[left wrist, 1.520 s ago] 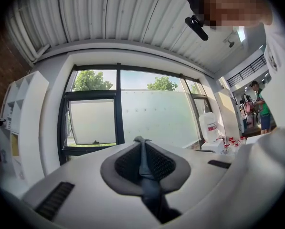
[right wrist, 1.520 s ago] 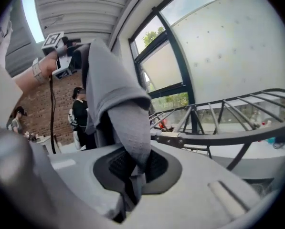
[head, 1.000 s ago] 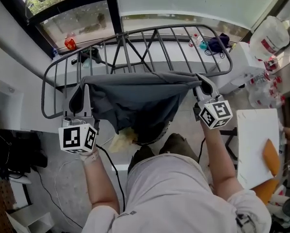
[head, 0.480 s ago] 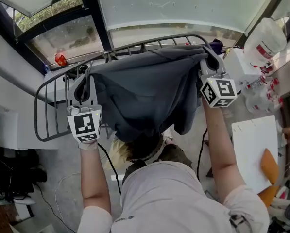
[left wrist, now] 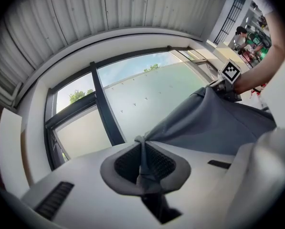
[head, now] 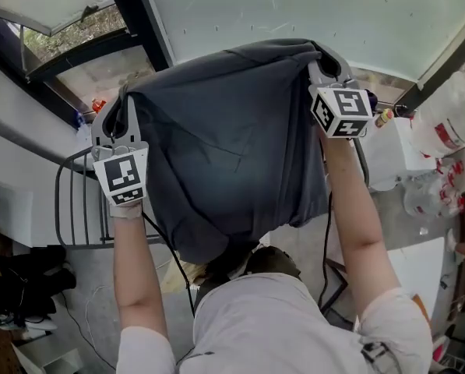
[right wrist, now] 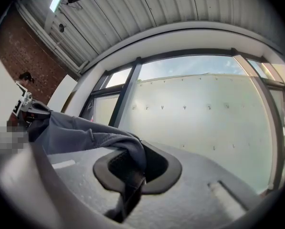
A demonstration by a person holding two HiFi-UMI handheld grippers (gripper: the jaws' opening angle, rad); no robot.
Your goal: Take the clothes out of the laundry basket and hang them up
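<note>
**A:** Jaws shut hard, both pairs. Pinching one top corner of the grey garment (head: 224, 154) in the left gripper (head: 114, 114) and bunching the other corner in the right gripper (head: 325, 59).

**B:** Agreed. Squeezed to a thin fold on the left, draped thick over the pads (right wrist: 154, 163) on the right. Anything changed?

**A:** Raised a good way within the last second. Level with the drying rack (head: 72, 201) then, now held high and spread wide against the pale window pane (head: 310, 10), hiding most of the rails.

**B:** So probably out of the basket and opened flat, but not yet hung. No sign of the basket itself.

**A:** Top edge stretched taut between the grips, bottom edge hanging loose near the person's chest.

**B:** Room to move?

**A:** Open air ahead, up to the pane. Tighter at the sides: dark window post (head: 131, 14) close by the left grip, white bag (head: 450, 123) just beside the right arm. Likely best carried forward and lowered over a rail.
</note>
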